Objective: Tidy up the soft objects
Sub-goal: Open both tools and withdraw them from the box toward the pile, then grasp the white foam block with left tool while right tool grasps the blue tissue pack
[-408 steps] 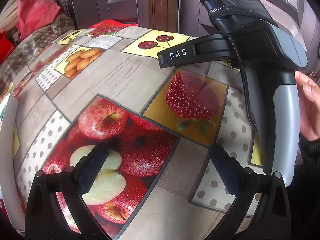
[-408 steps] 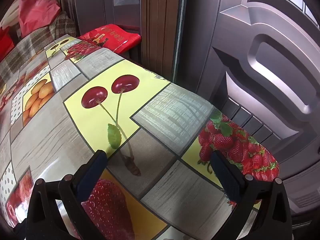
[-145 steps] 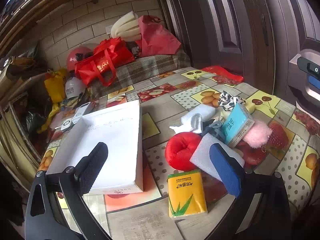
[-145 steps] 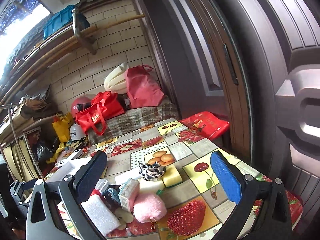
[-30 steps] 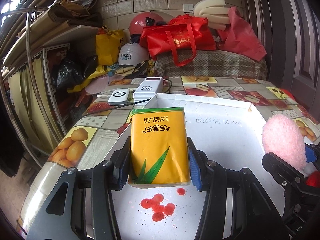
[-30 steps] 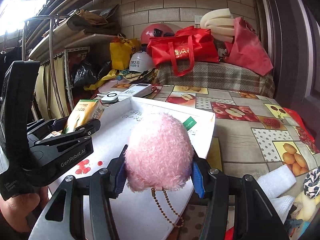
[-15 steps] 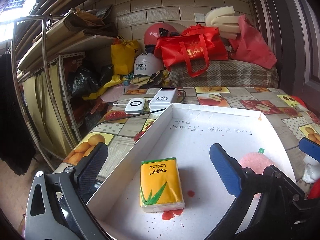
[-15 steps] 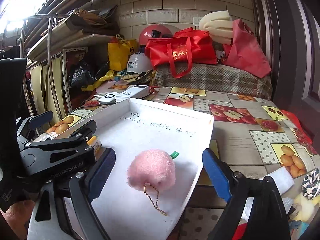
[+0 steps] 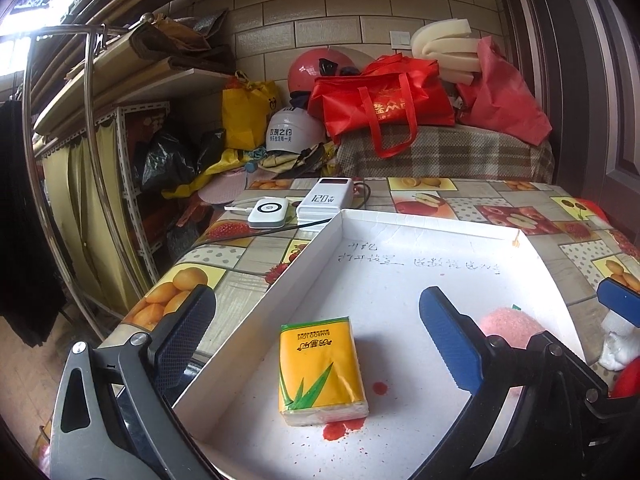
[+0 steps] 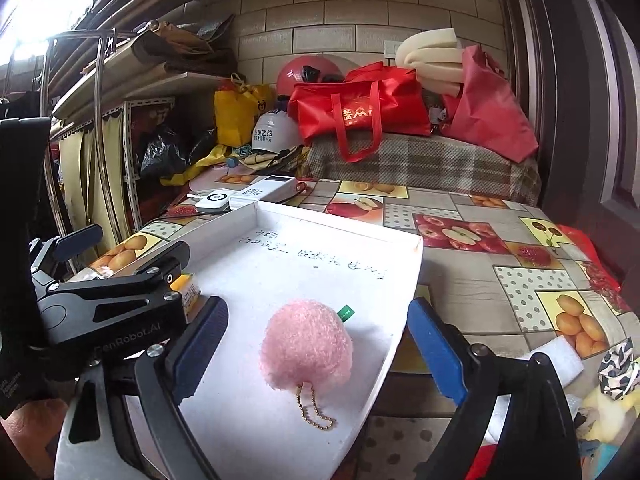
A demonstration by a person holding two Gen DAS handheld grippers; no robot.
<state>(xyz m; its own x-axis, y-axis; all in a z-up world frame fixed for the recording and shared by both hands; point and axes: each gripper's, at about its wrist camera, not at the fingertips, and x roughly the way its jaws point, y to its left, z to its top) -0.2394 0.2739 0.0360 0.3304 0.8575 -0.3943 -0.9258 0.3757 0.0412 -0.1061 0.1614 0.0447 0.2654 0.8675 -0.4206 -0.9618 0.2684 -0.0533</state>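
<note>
Both loads are now let go: the yellow plastic-wrapped tissue pack lies flat inside the shallow white cardboard tray, the fluffy pink pompom with its gold chain just beside it. The left gripper and right gripper hang with jaws apart, empty. Two soft items seem sorted; more wait on the bench beyond the tray.

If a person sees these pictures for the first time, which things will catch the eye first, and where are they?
First, the yellow tissue pack lying flat in the white tray, above some red stains, between the open jaws of the left gripper. Next, the fluffy pink pompom with its gold chain, near the tray's right edge, in front of the open right gripper. Behind the table, a bright red bag stands out.
</note>
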